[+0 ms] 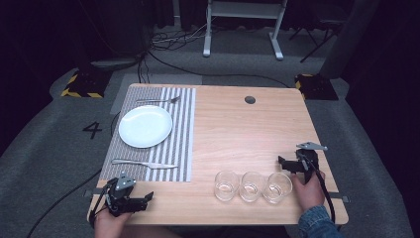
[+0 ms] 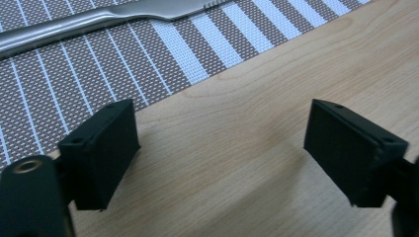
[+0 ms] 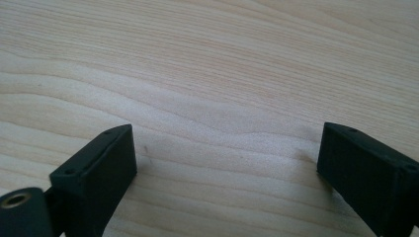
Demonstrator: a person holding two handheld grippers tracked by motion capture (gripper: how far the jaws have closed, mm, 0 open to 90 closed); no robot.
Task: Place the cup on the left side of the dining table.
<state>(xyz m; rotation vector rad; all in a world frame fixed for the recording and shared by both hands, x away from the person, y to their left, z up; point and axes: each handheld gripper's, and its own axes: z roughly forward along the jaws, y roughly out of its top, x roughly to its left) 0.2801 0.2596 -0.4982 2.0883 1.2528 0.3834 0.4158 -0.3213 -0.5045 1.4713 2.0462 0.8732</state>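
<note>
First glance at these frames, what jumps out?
The white plate on the striped placemat at the table's left, with a fork beyond it and a knife on its near side. Next, three clear glasses in a row near the front edge. Both claws sit open and empty: the left claw at the front-left corner, the right claw just right of the glasses.

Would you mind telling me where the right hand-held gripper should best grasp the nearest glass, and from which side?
Probably grip the rightmost glass across its upright wall, about mid-height. The right hand-held gripper, jaws open, sits just to its right, so come in from that side. That wall is free, while the middle glass stands close on the left.
</note>
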